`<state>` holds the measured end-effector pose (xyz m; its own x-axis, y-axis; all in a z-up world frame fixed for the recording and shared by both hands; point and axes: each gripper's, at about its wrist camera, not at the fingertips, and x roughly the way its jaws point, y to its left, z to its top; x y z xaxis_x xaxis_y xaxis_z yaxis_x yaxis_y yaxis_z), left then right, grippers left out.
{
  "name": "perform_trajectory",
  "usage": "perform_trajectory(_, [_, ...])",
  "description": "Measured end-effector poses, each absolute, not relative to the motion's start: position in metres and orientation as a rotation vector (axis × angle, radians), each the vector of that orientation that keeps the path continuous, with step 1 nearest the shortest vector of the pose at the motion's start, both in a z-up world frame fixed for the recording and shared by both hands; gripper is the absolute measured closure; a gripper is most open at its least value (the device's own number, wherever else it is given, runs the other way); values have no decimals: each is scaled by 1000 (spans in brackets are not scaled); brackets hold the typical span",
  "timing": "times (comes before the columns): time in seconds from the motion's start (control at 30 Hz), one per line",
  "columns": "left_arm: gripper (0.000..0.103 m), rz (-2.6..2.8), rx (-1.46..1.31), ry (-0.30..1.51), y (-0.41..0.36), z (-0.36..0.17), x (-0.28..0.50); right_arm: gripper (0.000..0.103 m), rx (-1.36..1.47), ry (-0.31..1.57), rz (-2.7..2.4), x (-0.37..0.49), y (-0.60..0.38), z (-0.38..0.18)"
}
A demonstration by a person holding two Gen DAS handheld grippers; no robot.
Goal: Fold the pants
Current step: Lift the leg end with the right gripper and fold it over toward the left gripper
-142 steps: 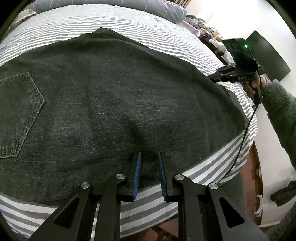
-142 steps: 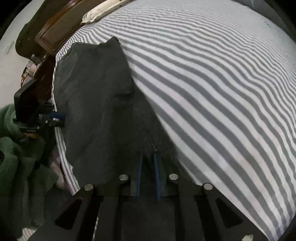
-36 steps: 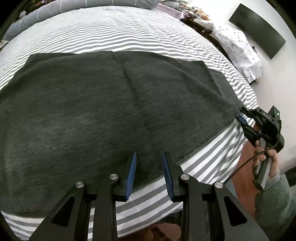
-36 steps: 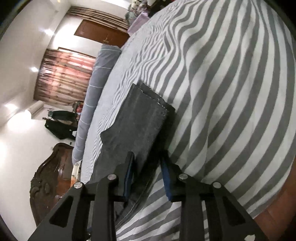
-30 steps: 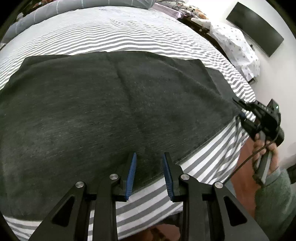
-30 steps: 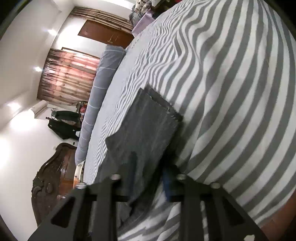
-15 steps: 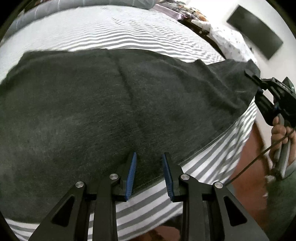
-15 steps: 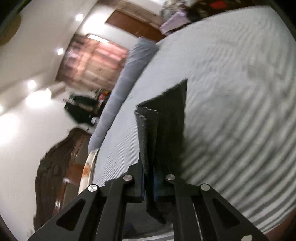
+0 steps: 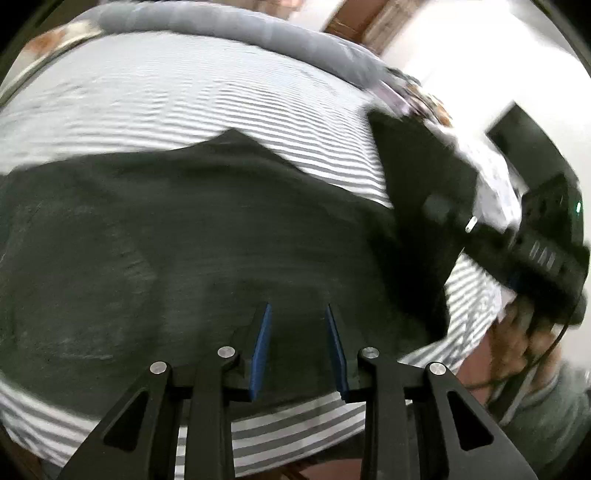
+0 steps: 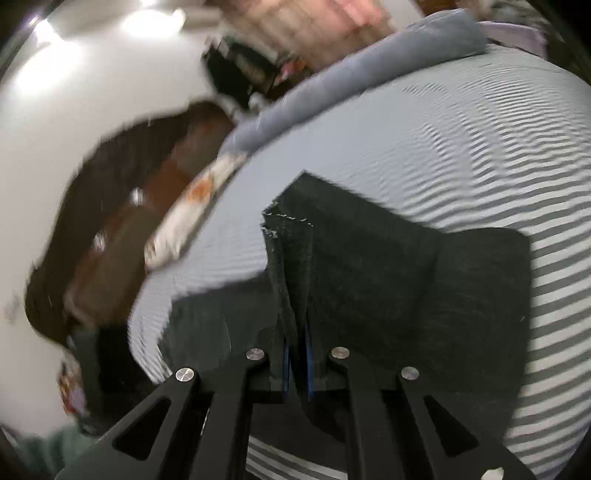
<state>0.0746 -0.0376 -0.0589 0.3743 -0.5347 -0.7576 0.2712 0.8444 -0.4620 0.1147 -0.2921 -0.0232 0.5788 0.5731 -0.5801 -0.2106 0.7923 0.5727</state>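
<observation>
Dark grey denim pants [image 9: 192,236] lie spread on a grey-and-white striped bed [image 9: 207,99]. My left gripper [image 9: 298,332] is open, its blue pads just above the pants' near edge, holding nothing. My right gripper [image 10: 295,354] is shut on the hem end of the pant legs [image 10: 291,266] and holds it lifted above the rest of the pants [image 10: 461,295]. In the left wrist view the right gripper [image 9: 535,243] shows at the right, with the raised leg end [image 9: 413,192] hanging from it.
A grey bolster pillow [image 9: 229,22] lies along the far side of the bed. A dark wooden headboard [image 10: 122,206] stands at the left in the right wrist view. A black screen [image 9: 532,147] hangs on the wall at right.
My right gripper has closed on the leg hem, lifted it off the bed and carried it up and over toward the waist end. My left gripper has stayed open and shifted over the pants.
</observation>
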Motion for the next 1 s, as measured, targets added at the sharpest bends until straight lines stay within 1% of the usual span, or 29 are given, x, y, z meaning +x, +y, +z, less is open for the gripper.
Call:
perform_trajectory(0.07, [72,-506,-318,1075,-18,-64,74,95,447,901,509,118,-258,-43])
perform_trajectory(0.13, [72,-492,-342,1076,-4,-67,74,90,380,954,489,120,-230,-63])
perform_trajectory(0.2, [72,-490,-367,1082,5,-70,74,75,339,1001,481,114,-212,-77])
perform_trajectory(0.27, [72,-499,-387,1082,13,-71,73,71,341,1001,485,108,-206,-81])
perform_trajectory(0.3, [72,-508,-393,1081,17,-71,73,67,347,992,478,100,-206,-81])
perform_trajectory(0.43, [70,-550,-430,1091,20,-76,73,57,429,968,474,68,-222,-80])
perform_trajectory(0.47, [69,-569,-443,1101,17,-79,74,53,443,971,476,64,-223,-82])
perform_trajectory(0.57, [68,-601,-463,1123,8,-82,78,52,493,991,463,54,-225,-92])
perform_trajectory(0.67, [67,-621,-496,1147,3,-88,82,53,579,992,435,50,-240,-101])
perform_trajectory(0.77, [67,-644,-573,1168,-1,-93,90,53,627,975,411,47,-255,-102])
perform_trajectory(0.83, [67,-644,-563,1167,-6,-91,91,53,666,969,413,44,-262,-101])
perform_trajectory(0.9, [67,-650,-545,1168,-13,-91,94,49,671,968,413,38,-266,-104])
perform_trajectory(1.0, [67,-652,-554,1162,-18,-92,96,49,664,981,425,35,-263,-111])
